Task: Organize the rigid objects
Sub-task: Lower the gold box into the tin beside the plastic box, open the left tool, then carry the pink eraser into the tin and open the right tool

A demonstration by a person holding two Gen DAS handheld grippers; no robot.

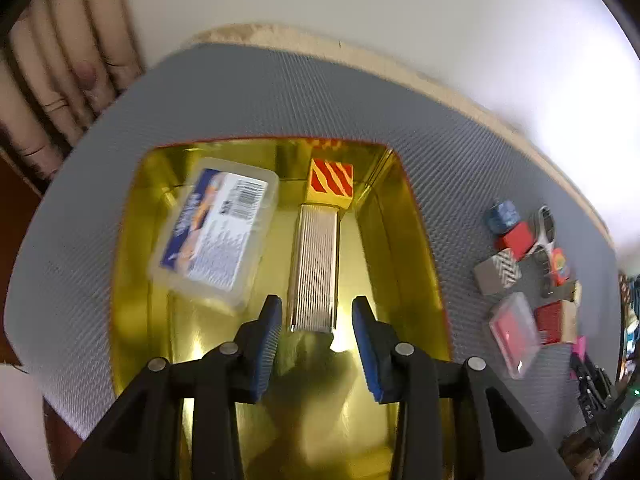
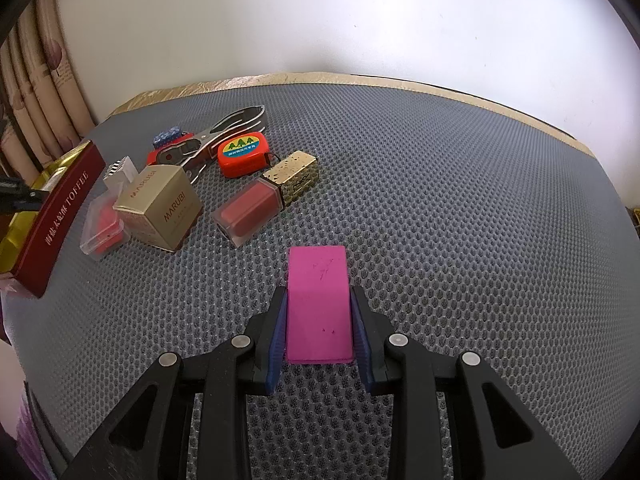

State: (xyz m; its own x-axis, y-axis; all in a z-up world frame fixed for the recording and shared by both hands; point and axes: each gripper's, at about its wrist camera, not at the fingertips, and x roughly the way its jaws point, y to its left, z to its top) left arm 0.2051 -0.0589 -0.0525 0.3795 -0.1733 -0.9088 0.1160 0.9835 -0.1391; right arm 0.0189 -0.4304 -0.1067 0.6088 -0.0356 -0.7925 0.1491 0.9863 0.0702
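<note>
Right hand-held gripper (image 2: 319, 320) clamps flat pink block (image 2: 318, 300), scuffed top; left hand-held gripper (image 1: 316, 332) open, empty, over gold tin (image 1: 132, 248).

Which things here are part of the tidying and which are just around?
Part of the job:
gold-lined tin box
ribbed silver metal case
clear labelled plastic box
flat magenta block, in right gripper
left gripper

Just there:
grey mesh mat
beige curtain

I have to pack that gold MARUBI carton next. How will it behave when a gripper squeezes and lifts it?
The MARUBI carton looks like thin glossy card, so probably light and apt to dent under a hard squeeze. Its smooth faces may slip. It leans against the clear case beside it, so that may shift.
</note>
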